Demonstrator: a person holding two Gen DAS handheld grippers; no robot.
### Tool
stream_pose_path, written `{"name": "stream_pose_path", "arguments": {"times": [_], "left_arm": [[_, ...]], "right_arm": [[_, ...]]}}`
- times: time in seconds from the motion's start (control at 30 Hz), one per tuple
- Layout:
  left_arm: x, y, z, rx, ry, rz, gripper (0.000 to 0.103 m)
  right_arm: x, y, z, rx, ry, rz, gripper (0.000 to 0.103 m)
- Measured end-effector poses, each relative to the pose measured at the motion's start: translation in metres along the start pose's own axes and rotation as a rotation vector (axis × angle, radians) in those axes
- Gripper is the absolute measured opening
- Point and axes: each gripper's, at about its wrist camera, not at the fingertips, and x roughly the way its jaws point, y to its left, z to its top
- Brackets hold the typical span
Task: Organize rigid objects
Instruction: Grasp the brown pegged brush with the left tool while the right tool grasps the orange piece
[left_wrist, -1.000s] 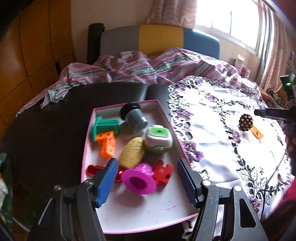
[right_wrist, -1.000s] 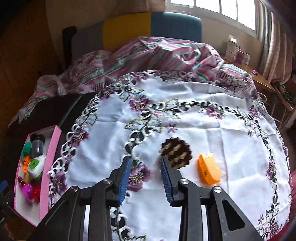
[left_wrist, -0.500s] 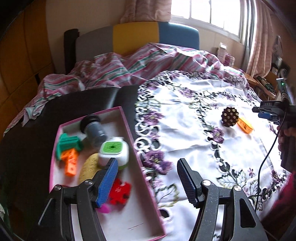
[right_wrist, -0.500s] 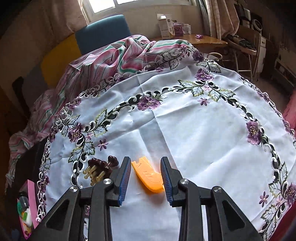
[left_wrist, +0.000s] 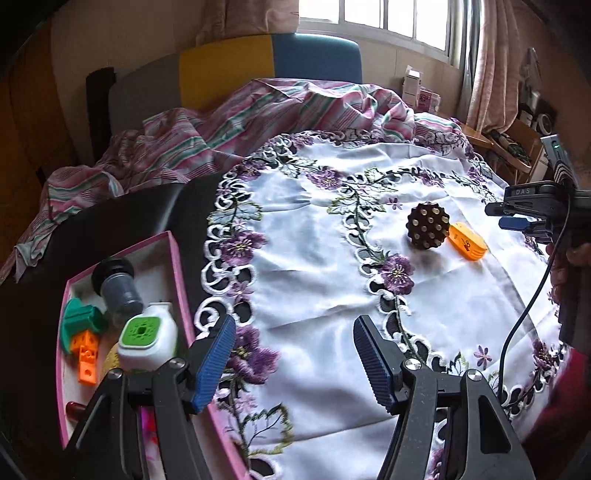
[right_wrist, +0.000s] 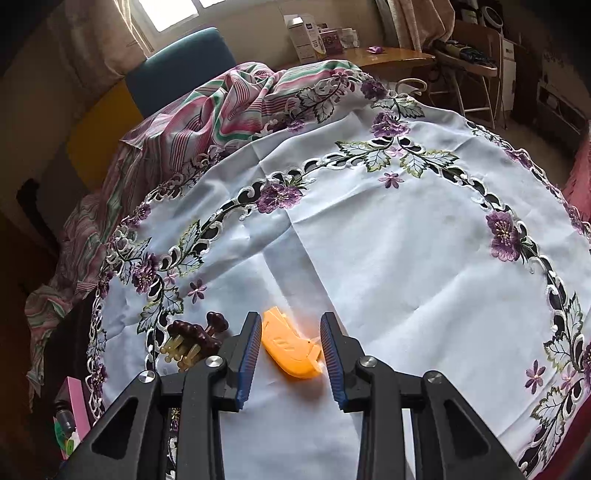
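Note:
An orange plastic piece lies flat on the white embroidered cloth, between the jaws of my right gripper. Its pads stand close beside the piece without visibly pressing it. Just left of it rests a brown studded massager. In the left wrist view both the massager and the orange piece lie at the far right, with the right gripper beside them. My left gripper hangs open and empty over the cloth's left border, next to the pink tray.
The tray holds a green-topped white box, a grey cylinder, a green piece and an orange brick. A striped sheet is bunched at the back. A black cable hangs at the right.
The left gripper has swung right, from above the tray to over the cloth. The right gripper has rolled and shifted from the brown massager to straddle the orange piece.

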Motion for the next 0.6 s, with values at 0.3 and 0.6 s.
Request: {"name": "stream_pose_path", "arguments": {"times": [0.3,0.6], "left_arm": [[0.030,-0.029,0.022,0.045,0.031,-0.081,0.071],[0.071,-0.071,0.056,0.069,0.087,-0.205,0.078]], "right_arm": [[0.007,-0.009,0.001,0.050,0.034,-0.003,0.036],[0.012,-0.021,0.002,0.126,0.067,0.018,0.037]]}}
